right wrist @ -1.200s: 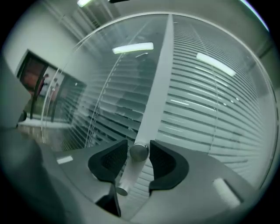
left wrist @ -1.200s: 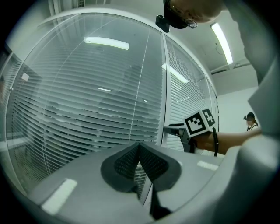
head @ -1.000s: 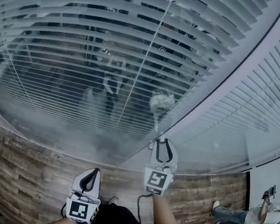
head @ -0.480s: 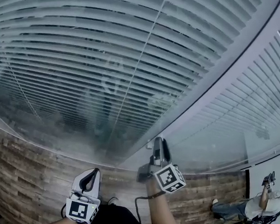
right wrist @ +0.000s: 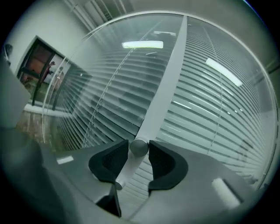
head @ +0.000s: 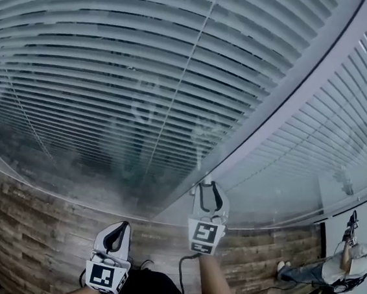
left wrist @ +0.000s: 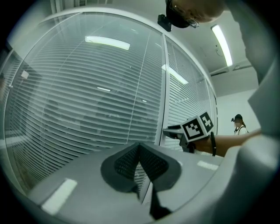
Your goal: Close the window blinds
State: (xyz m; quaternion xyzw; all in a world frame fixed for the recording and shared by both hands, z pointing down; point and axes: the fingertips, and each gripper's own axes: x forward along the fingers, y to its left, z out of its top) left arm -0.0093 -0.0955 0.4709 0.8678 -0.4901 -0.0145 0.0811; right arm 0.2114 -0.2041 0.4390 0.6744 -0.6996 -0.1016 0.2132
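Observation:
White slatted blinds (head: pixel 130 70) hang behind curved-looking glass, their slats tilted nearly flat so little shows through. A small round grey knob (right wrist: pixel 139 147) sits on the white frame post (right wrist: pixel 164 92) between two panes. My right gripper (head: pixel 207 187) reaches level to that post, and the knob lies between its pads (right wrist: pixel 162 162). Its jaws have just been opening; a thin gap shows at the left pad, so it stands open around the knob. My left gripper (head: pixel 121 226) hangs back lower left, shut on nothing, its pads (left wrist: pixel 151 164) meeting at the tip.
A second blind panel (head: pixel 339 140) continues right of the post. Wood-plank floor (head: pixel 29 231) runs below the glass. A person (head: pixel 343 270) with grippers stands at the far lower right. A cable (head: pixel 183 270) trails from my right arm. A dark doorway (right wrist: pixel 39 65) shows left.
The slats have tilted from open, with the room beyond visible, to nearly closed. My right gripper rolled onto its side at the knob and has rolled back. The left gripper stayed put.

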